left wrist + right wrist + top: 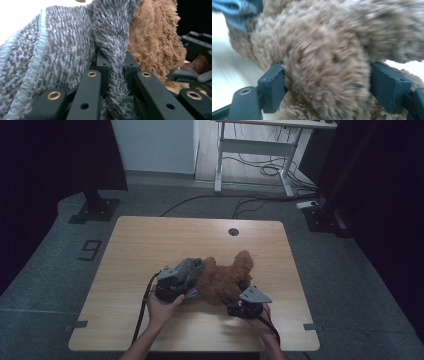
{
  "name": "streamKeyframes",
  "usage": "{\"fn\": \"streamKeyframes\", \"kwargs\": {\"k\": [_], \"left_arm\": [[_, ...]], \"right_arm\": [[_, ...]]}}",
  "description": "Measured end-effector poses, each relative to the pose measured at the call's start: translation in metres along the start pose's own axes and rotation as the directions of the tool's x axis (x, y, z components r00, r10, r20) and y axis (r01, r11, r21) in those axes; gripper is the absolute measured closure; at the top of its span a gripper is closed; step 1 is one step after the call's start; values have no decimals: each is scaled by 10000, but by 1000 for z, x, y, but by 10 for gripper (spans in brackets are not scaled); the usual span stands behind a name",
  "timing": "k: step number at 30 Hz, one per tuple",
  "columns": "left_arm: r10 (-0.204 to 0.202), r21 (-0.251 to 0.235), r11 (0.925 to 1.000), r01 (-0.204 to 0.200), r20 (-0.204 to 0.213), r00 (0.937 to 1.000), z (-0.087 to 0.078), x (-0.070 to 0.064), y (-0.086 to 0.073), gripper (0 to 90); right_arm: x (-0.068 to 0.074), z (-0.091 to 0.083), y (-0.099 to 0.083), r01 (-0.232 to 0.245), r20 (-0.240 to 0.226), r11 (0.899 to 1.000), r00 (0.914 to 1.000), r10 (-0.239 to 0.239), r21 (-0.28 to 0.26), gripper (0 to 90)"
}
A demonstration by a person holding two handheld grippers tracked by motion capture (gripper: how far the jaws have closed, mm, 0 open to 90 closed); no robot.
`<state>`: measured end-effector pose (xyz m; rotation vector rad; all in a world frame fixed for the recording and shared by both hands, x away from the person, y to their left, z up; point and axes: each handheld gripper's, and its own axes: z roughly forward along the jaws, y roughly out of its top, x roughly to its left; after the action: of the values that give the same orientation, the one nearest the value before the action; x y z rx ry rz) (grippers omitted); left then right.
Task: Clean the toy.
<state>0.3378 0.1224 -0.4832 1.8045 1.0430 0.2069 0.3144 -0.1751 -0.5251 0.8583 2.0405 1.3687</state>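
Desk (150, 245) of pale wood fills the middle of the high view, with a brown plush toy (225, 277) lying at lower centre and a grey fleece garment (189, 268) bunched against the toy's left side. A person's forearms enter from the bottom edge, each hand holding a gripper. The left gripper (172, 287) sits at the garment's near edge, left of centre; the right gripper (247, 304) sits at the toy's lower right, just right of centre. In the left gripper view, the black fingers (103, 66) rise from the bottom and are clenched on a fold of the grey fleece garment (62, 50), which runs up through the centre of the frame; the brown plush toy (152, 42) presses against the fabric in the upper right, and the other gripper shows at the right edge. In the right gripper view, slightly blurred, the dark fingers (273, 85) stand at lower left and lower right with a thick part of the brown plush toy (327, 62) squeezed between them, touching both, so the right gripper is grasping the toy. A pale blue hem (235, 10) of the garment shows in the upper left corner.
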Motion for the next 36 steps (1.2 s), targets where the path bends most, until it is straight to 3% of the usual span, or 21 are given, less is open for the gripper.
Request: {"fn": "streamKeyframes", "kwargs": {"k": [6, 8, 11, 14, 18, 21, 23, 25, 27, 29, 33, 36], "left_arm": [[12, -58, 10000, -10, 197, 9998, -5, -2, -9, 799], [14, -91, 10000, -12, 220, 9998, -7, -2, -12, 799], [-63, -151, 9999, 68, 337, 9994, -11, -3, -17, 798], [-189, -161, 9997, 197, 510, 9985, -15, -3, -22, 798], [-188, -152, 9997, 198, 637, 9978, -20, -6, -28, 796], [-171, -110, 9998, 179, 656, 9977, -23, -8, -30, 794], [-222, -112, 9997, 231, 733, 9971, -24, -8, -29, 791], [-207, -97, 9997, 215, 769, 9968, -26, -10, -25, 787], [-221, -119, 9997, 231, 814, 9964, -29, -12, -19, 781], [9, -218, 9998, 7, 741, 9972, -34, -18, -8, 780], [426, -608, 9975, -372, 906, 9950, -41, -35, 19, 779], [821, -790, 9942, -729, 1203, 9893, -37, -55, 39, 779]], "right_arm": [[-11, -29, 24, -787, 38, 9951, 9969, 791, -605, 130], [-15, -33, 31, -968, -126, 9941, 9953, 963, -490, 122], [-20, -26, 31, -1100, -309, 9939, 9934, 1103, 126, 103], [-16, -16, 23, -968, -462, 9928, 9939, 1002, 706, 100], [-6, -9, 16, -987, -908, 9927, 9904, 1047, 687, 102], [1, -2, 8, -596, -1224, 9947, 9900, 696, 835, 190], [5, 0, 3, -403, -1097, 9967, 9928, 479, 700, 265], [5, -2, -1, -471, -1029, 9978, 9934, 516, 459, 345], [8, -5, -2, -185, -802, 9995, 9966, 205, 259, 416], [10, -7, 0, 45, -615, 9996, 9981, -28, 268, 460], [10, -8, 0, 66, -570, 9999, 9984, -58, 148, 481], [10, -7, -1, 56, -573, 9999, 9983, -48, 137, 482]]}}
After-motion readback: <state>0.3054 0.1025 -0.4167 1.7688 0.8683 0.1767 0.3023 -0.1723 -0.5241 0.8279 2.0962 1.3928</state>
